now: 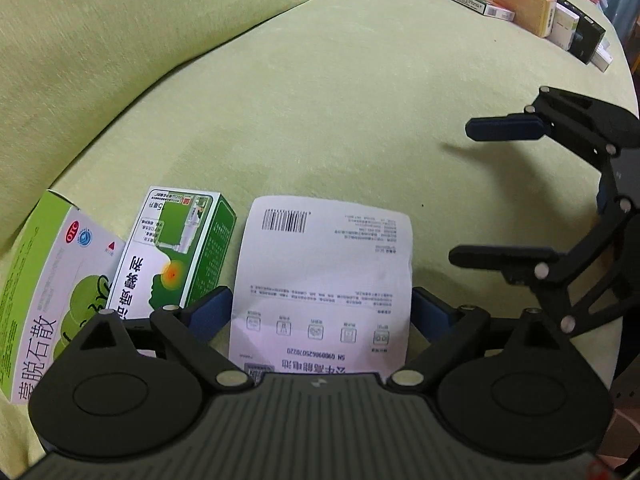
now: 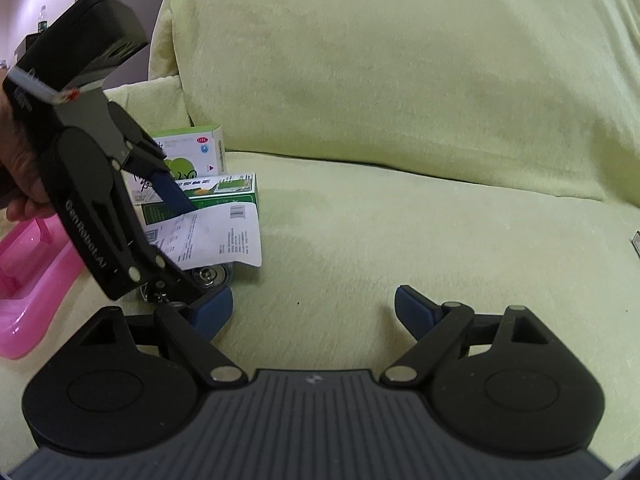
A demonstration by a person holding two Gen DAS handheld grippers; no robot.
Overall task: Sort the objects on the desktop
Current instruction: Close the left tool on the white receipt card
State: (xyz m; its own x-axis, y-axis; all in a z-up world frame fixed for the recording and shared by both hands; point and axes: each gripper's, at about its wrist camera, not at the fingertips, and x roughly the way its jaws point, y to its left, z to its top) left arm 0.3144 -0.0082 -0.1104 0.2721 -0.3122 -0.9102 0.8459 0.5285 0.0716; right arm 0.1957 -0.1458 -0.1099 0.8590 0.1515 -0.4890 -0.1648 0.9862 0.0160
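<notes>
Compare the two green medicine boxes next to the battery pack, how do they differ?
The OTC box is wider and pale lime with a white front; the throat-spray box is narrower and dark green on its side. The OTC box sits farthest left; the spray box lies nearer the battery pack. Both rest on the cushion.

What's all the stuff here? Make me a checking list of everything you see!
Surface: pale green sofa cushion, soft fabric.
Job's things: white battery pack between the left gripper's fingers; two green medicine boxes lying beside it.
Clutter: row of small boxes far back; pink tray at the sofa edge.
Grippers: left gripper around the pack, grip itself not clear; right gripper open, holding nothing.
Cables: nothing seen.
Surroundings: sofa backrest; a hand holding the left gripper.
</notes>
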